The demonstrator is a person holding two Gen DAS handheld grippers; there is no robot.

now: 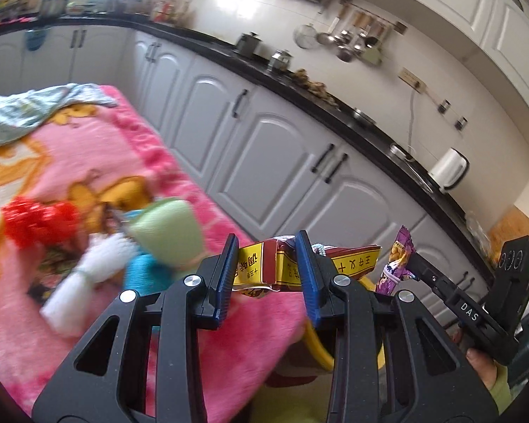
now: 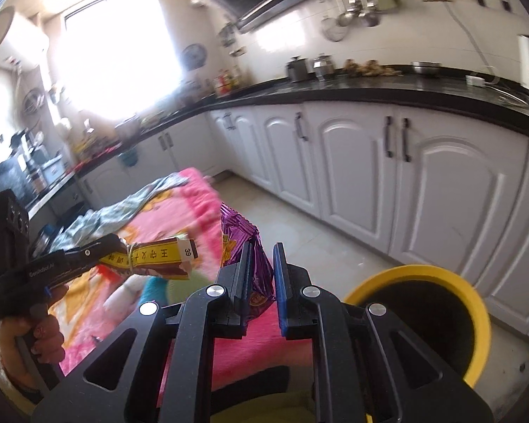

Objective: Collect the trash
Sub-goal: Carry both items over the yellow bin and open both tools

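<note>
On the left, the left gripper (image 1: 269, 275) is clenched on a red-and-yellow seasoning packet (image 1: 261, 264), held above the pink blanket (image 1: 88, 162). Beside it, the right gripper (image 2: 262, 282) pinches a purple snack wrapper (image 2: 245, 243). Both look light, thin and crinkly, best nipped mid-body. The yellow-rimmed bin (image 2: 475, 313) stands at far right.

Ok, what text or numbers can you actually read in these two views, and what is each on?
"DAS": on the right gripper body.
"39": white tag on the red-and-yellow packet in the left gripper.
"GenRobot.AI", roughly: left gripper body, small.
Chinese characters on that packet: upside down, not reliably readable.
Purple wrapper print: too blurred.
</note>
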